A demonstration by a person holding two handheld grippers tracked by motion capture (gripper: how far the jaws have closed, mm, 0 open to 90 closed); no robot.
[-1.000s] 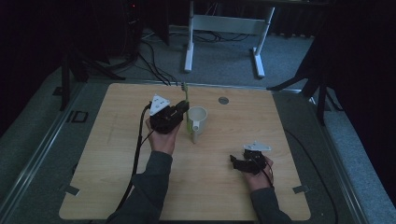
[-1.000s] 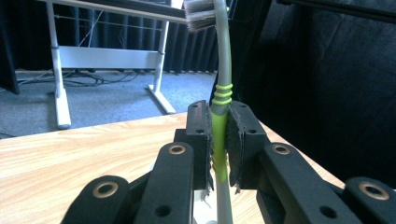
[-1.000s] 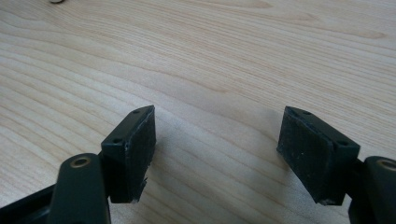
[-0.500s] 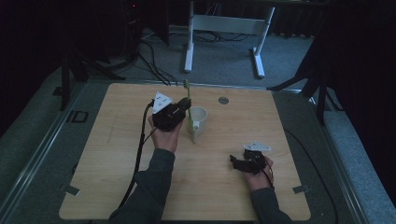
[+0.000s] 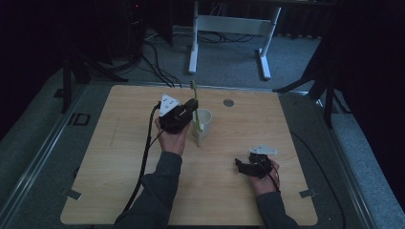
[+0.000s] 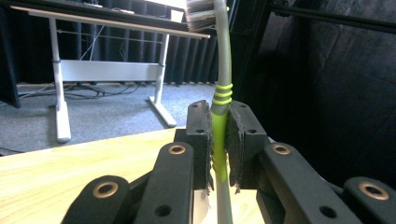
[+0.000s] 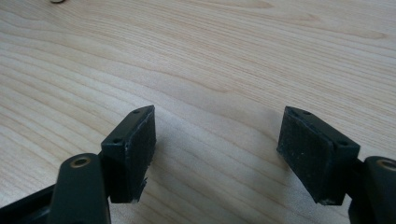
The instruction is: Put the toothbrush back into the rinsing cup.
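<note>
A green and grey toothbrush (image 5: 196, 107) stands upright, bristles at the top, with its lower end in a white mug (image 5: 202, 126) near the table's middle. My left gripper (image 5: 190, 109) is shut on the toothbrush handle, just left of the mug. In the left gripper view the two pads (image 6: 200, 140) press on the green part of the toothbrush (image 6: 220, 135), and the bristle head rises above. My right gripper (image 5: 240, 166) rests low over the wooden table (image 5: 114, 157) at the front right; its jaws stand wide open with only bare wood (image 7: 210, 70) between them.
A small round grey disc (image 5: 228, 102) lies on the table behind the mug. Beyond the table's far edge stands a white desk frame (image 5: 229, 28) on grey carpet with cables. Black cable trails from the left gripper along the forearm.
The left gripper with the toothbrush has shifted slightly; the brush still stands in the mug. The right gripper has not moved.
</note>
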